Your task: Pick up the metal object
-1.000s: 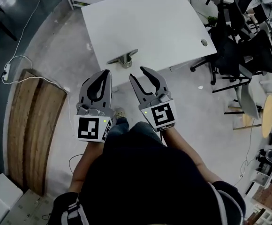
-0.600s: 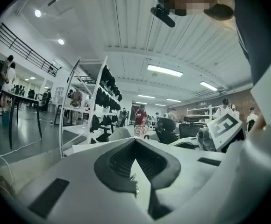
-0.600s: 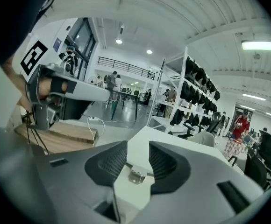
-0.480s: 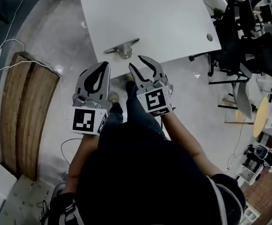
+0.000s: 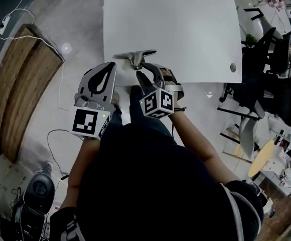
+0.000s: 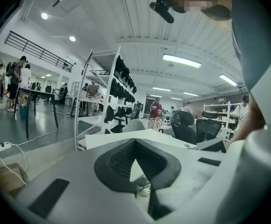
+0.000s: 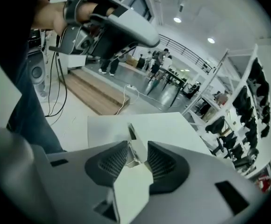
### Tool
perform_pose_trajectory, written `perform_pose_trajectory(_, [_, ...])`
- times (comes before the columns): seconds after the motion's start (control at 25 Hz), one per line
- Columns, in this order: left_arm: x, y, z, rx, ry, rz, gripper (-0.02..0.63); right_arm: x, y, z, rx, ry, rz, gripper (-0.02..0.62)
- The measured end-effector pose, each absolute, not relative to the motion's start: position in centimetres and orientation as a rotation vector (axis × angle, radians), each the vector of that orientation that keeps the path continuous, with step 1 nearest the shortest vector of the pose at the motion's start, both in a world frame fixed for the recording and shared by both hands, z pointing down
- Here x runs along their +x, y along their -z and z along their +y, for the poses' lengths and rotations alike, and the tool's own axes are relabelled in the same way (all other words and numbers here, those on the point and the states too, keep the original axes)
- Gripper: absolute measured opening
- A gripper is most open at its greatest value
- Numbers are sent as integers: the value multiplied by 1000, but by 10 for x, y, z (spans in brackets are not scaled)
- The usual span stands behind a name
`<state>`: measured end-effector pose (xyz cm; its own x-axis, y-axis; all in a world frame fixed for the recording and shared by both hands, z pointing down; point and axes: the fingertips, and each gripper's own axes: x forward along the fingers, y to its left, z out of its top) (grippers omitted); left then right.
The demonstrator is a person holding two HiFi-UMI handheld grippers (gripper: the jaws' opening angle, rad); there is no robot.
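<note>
The left gripper (image 5: 110,70) hangs just off the desk's (image 5: 185,29) near edge, above the floor (image 5: 55,99), its fingers (image 6: 117,160) pressed together on nothing. The metal object (image 5: 134,57) stands at that near edge. The right gripper (image 5: 146,70) reaches it, its fingers (image 7: 110,160) narrowly apart with the object between them.

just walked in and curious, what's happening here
A person stands at a white table with a hand-held gripper in each hand. The right hand-held gripper, jaws apart, is lined up on the metal object near the table's edge, not yet closed on it. The left hand-held gripper is shut and empty, beside it.
</note>
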<state>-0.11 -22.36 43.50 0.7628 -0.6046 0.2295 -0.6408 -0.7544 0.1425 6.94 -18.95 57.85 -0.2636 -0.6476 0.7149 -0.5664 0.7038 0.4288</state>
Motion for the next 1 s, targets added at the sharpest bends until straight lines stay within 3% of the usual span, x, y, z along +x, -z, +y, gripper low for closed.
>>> perform_pose_trajectory(0.64, [-2, -456, -237, 2483, -249, -1290, 23, 76, -634, -212, 506, 309, -1866, 137])
perform_pose_trajectory(0.8, [-3, -454, -238, 2449, -201, -1336, 23, 78, -632, -218, 475, 358, -1843, 67])
perform_pose_trajectory(1.0, [4, -450, -238, 2437, -153, -1378, 23, 87, -622, -232, 446, 413, -1821, 34])
